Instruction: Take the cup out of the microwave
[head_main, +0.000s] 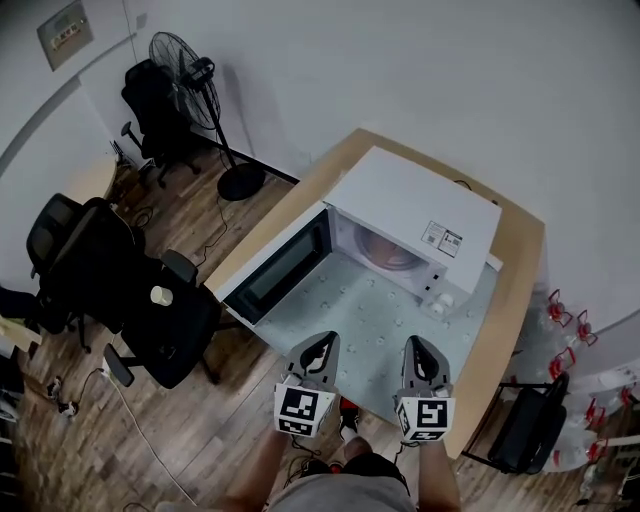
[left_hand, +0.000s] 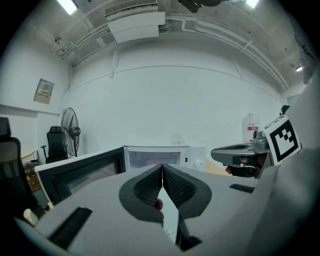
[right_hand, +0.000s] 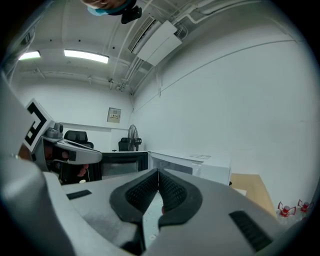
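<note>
A white microwave (head_main: 415, 210) stands on the wooden table (head_main: 520, 290), its door (head_main: 280, 268) swung open to the left. Inside the cavity I make out a pinkish round shape (head_main: 385, 252); whether it is the cup I cannot tell. My left gripper (head_main: 322, 347) and right gripper (head_main: 418, 350) hover side by side over the table's near edge, both pointing at the microwave and short of it. Both are shut with nothing between their pads. From the left gripper view the shut left gripper (left_hand: 162, 167) faces the open microwave (left_hand: 157, 156). In the right gripper view the right gripper (right_hand: 158, 173) is shut too.
A grey mat (head_main: 360, 310) covers the table in front of the microwave. Black office chairs (head_main: 150, 310) and a standing fan (head_main: 190, 80) are on the wood floor to the left; a paper cup (head_main: 161, 295) rests on one chair. Water bottles (head_main: 565, 325) stand at the right.
</note>
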